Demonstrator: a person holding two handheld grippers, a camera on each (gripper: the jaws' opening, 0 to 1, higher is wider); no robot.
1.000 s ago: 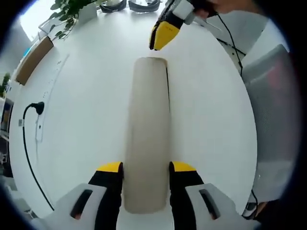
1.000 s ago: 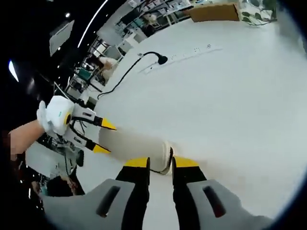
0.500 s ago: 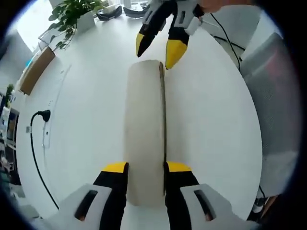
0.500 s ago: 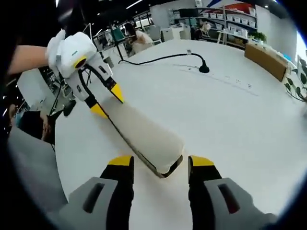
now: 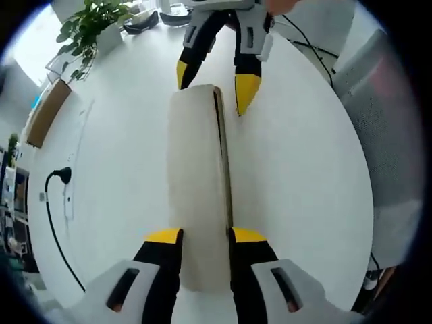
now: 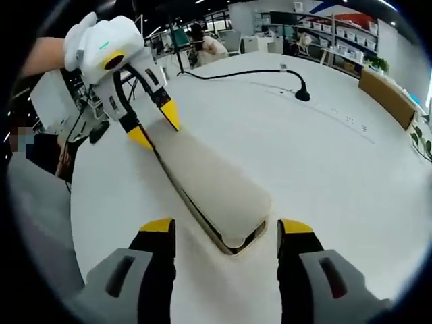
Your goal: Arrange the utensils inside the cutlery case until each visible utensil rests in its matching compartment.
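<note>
Lengthwise on the white table (image 5: 304, 175) lies the cutlery case (image 5: 196, 182), a long beige box with rounded ends, its lid down and a dark seam running along 1 long side. At its near end in the left gripper view, the left gripper (image 5: 198, 237) has its 2 yellow-tipped jaws pressed against the case's 2 long sides, clamped on it with no gap showing. In the right gripper view this same left gripper (image 6: 154, 125) sits at the far end of the case (image 6: 209, 185), a tip on either side of it.

At the opposite end, the right gripper (image 6: 226, 229) is spread wide: its 2 jaws stand apart from the rounded end, 1 on each side, with bare table visible between each tip and the case, so it grips nothing. From the left gripper view, the right gripper (image 5: 209, 84) straddles the far end, 1 tip just beside the seam side.

Toward the table's edge lie a black cable (image 6: 236, 74) and a potted plant (image 5: 88, 30).
</note>
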